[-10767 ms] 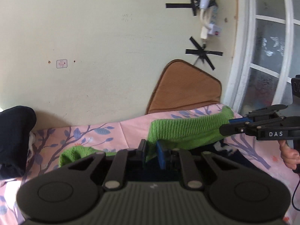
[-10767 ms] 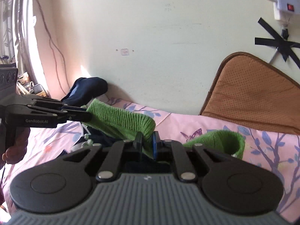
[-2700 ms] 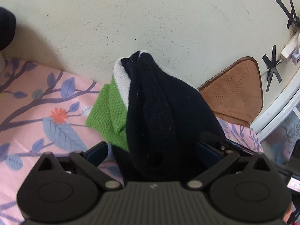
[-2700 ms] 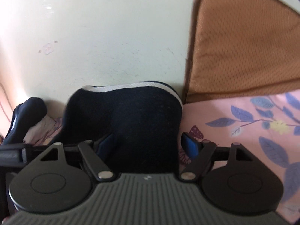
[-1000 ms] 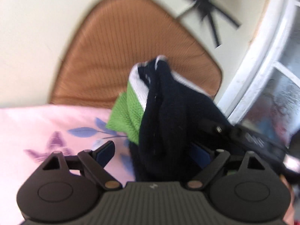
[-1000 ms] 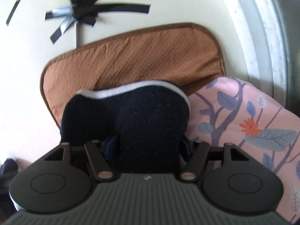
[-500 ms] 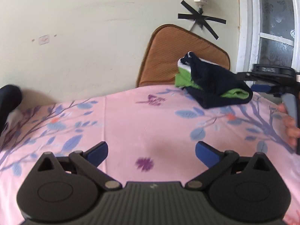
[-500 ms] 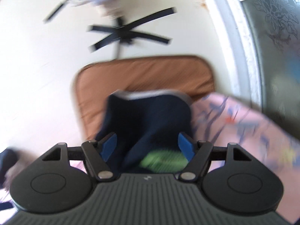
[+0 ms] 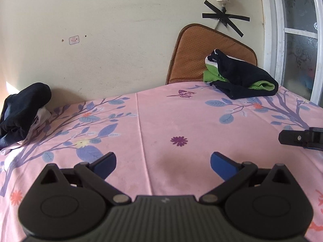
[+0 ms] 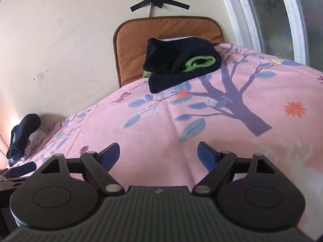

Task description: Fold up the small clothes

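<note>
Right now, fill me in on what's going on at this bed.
A person is folding small clothes with two handheld grippers. The folded dark navy and green knitted garment sits by the brown mesh cushion at the far end of the pink floral bedsheet. The left gripper is open and empty; the right gripper is empty too, its jaws opening. A dark crumpled pile of clothes waits at the far left by the wall.

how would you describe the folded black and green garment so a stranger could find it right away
Start at the brown mesh cushion leaning on the cream wall by the window. At its foot, on the pink floral sheet, lies the folded black knit garment. Unlike the dark clothes pile in the far left corner, it shows bright green ribbing.
</note>
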